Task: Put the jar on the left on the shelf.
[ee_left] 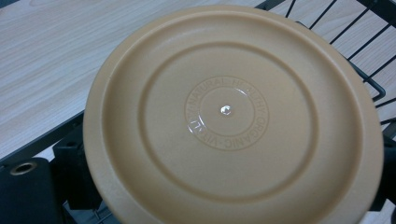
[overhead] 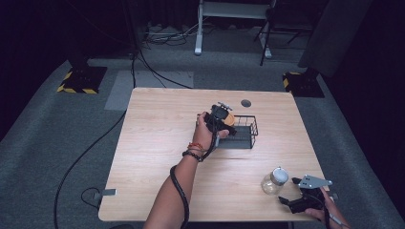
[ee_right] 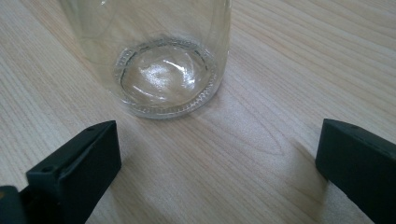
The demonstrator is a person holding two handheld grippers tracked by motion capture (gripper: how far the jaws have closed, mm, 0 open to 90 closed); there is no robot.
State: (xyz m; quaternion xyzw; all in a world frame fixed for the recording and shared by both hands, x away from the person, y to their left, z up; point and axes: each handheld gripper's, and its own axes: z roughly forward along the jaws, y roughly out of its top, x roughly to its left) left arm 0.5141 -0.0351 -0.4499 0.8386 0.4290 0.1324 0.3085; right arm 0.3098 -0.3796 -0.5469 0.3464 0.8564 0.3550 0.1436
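Observation:
My left gripper (overhead: 222, 118) hangs at the left end of a black wire basket (overhead: 247, 135) in the middle of the table, shut on a tan round plate (overhead: 229, 119). The left gripper view looks at the plate's ringed underside (ee_left: 233, 116) with embossed lettering, and basket wires (ee_left: 369, 79) show behind it. A clear glass jar (overhead: 274, 182) with a silvery lid stands upright near the front right corner. Just right of it my right gripper (overhead: 289, 190) rests low and open. In the right gripper view its jaws stand wide apart in front of the jar's base (ee_right: 163, 70), not touching it.
The light wooden table (overhead: 157, 143) has a small round cable hole (overhead: 246, 103) near its far edge. Cables trail over the grey carpet at left and behind. Yellow-and-black stand bases (overhead: 79, 78) sit on the floor off both far corners.

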